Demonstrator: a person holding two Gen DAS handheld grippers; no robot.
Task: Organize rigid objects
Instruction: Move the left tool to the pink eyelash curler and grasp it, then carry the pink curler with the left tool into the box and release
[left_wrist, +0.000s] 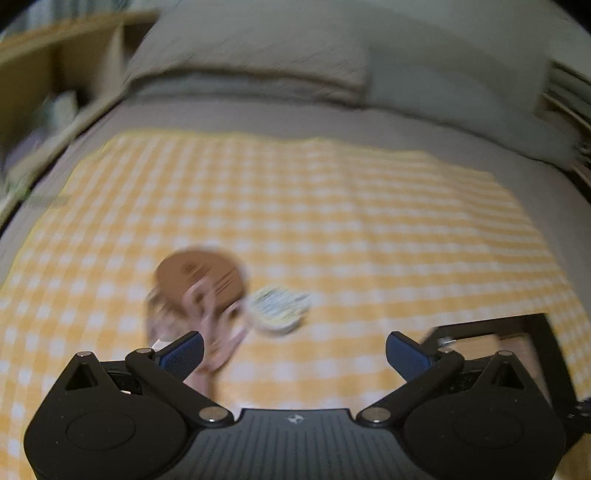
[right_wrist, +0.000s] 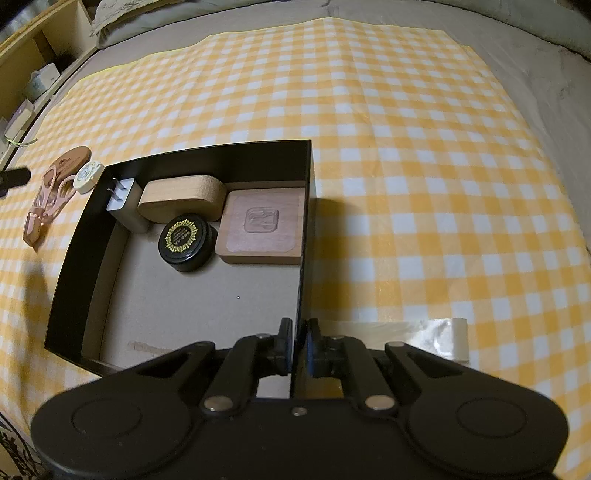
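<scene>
Over the checked cloth (right_wrist: 406, 147), left gripper (left_wrist: 294, 352) gapes empty — right gripper (right_wrist: 298, 345) pinches the black box (right_wrist: 309, 177) wall (near end).

One box (right_wrist: 308, 192) holding four items; three items outside.

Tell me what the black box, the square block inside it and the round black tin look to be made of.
Black box: probably cardboard, given its thin walls, matte black outside and plain brown floor.
Square block: looks like wood, reddish-brown with a matte face and an emblem carved in.
Round black tin: glossy black with a gold printed lid; metal or plastic, unclear.
</scene>
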